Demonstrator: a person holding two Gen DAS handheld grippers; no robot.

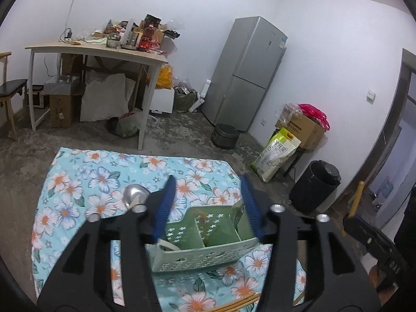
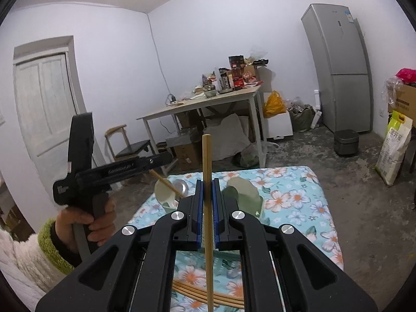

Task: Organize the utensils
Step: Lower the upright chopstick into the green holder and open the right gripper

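Left gripper (image 1: 208, 202): its jaws are standing apart with nothing between the blue pads (image 1: 165, 202), hovering just above the caddy.
Right gripper (image 2: 207, 202): its jaws are clamping an upright chopstick (image 2: 207, 182), which is sticking up well past the fingertips.
Caddy (image 1: 200, 254): a green perforated utensil holder with dividers is sitting on the cloth right below the left jaws; a pale spoon handle (image 1: 166, 245) is showing in its near-left compartment.
Ladle (image 1: 135, 195): a metal bowl is lying on the cloth just left of the left jaws, partly hidden behind them.
Chopsticks (image 2: 208, 296): a loose bundle is lying on the cloth under the right gripper.
Cloth (image 1: 78, 182): a blue flowered sheet is covering the work surface.
Hand (image 2: 85, 223): a person's hand in a fuzzy sleeve is gripping the left tool's handle.
Room: a fridge (image 1: 247, 72) and a cluttered table (image 1: 91, 49) are standing well beyond the cloth.
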